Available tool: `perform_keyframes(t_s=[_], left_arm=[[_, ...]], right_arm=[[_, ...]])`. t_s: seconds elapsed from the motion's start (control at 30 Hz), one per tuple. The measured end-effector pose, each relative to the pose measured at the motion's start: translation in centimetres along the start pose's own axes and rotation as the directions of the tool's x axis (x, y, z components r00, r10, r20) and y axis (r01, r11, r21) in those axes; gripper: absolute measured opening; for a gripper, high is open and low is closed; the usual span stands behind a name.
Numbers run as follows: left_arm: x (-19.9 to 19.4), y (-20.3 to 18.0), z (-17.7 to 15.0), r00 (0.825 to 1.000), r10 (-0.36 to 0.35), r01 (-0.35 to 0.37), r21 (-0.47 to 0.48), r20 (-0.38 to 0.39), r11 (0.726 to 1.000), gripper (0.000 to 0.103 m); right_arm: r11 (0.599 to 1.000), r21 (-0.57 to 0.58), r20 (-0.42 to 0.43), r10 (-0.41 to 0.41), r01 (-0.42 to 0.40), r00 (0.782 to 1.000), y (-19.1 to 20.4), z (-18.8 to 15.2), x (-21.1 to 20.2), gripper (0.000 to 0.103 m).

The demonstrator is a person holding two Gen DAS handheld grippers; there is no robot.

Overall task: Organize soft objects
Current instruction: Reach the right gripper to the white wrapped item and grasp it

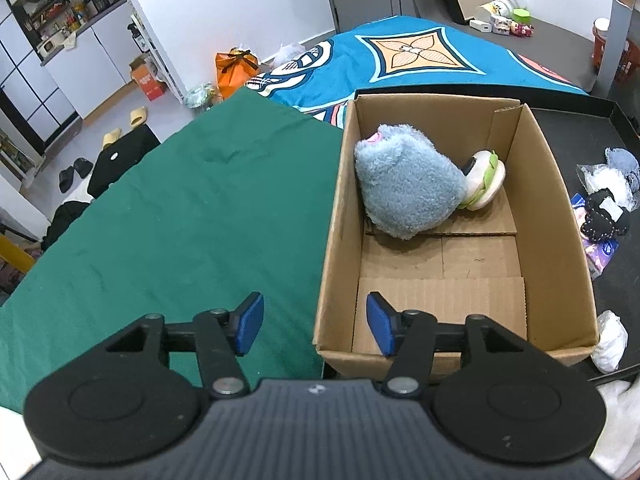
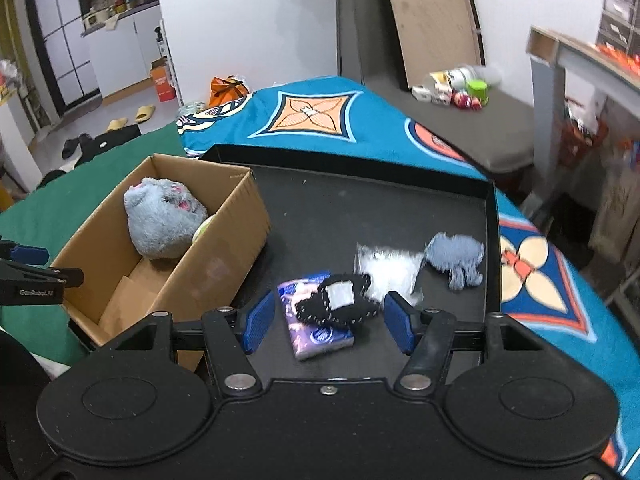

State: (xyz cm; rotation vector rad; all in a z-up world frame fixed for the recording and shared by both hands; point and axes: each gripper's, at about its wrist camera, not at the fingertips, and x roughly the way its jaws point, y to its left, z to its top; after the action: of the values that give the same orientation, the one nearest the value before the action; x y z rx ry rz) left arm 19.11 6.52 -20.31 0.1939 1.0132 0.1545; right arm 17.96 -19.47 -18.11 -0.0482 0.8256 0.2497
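A cardboard box stands at the left end of a black tray. Inside it lie a fluffy blue-grey plush and a burger-shaped soft toy. My left gripper hovers over the box's near left corner, open and empty. My right gripper is open above the tray, just in front of a black stitched soft toy that rests on a purple packet; the pads do not touch it. A clear plastic bag and a blue-grey fuzzy piece lie beyond.
A green cloth covers the surface left of the box. A teal patterned blanket lies behind and right of the tray. A white crumpled item sits at the tray's near edge. Shoes and bags are on the floor beyond.
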Motion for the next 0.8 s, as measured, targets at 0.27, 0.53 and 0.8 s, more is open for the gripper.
perform_keyframes(t_s=[0.27,0.53,0.8], left_arm=[[-0.7,-0.7,-0.1,0.998,0.036,-0.038,0.032,0.042,0.999,0.073],[-0.7,-1.7,-0.1,0.997,0.058,-0.062,0.086,0.041,0.994,0.076],[-0.8,-3.0,-0.1,0.995,0.095,-0.099,0.143,0.034,0.985,0.076]], right_arm=[[0.994,0.086,-0.065,0.069,-0.063,0.995,-0.6,-2.2,1.1,0.067],[0.992,0.095,-0.155,0.094,-0.080,0.983,0.5,-4.2,2.9,0.070],[0.994,0.071,-0.208,0.100,-0.087,0.973,1.1,-5.9,3.9,0.072]])
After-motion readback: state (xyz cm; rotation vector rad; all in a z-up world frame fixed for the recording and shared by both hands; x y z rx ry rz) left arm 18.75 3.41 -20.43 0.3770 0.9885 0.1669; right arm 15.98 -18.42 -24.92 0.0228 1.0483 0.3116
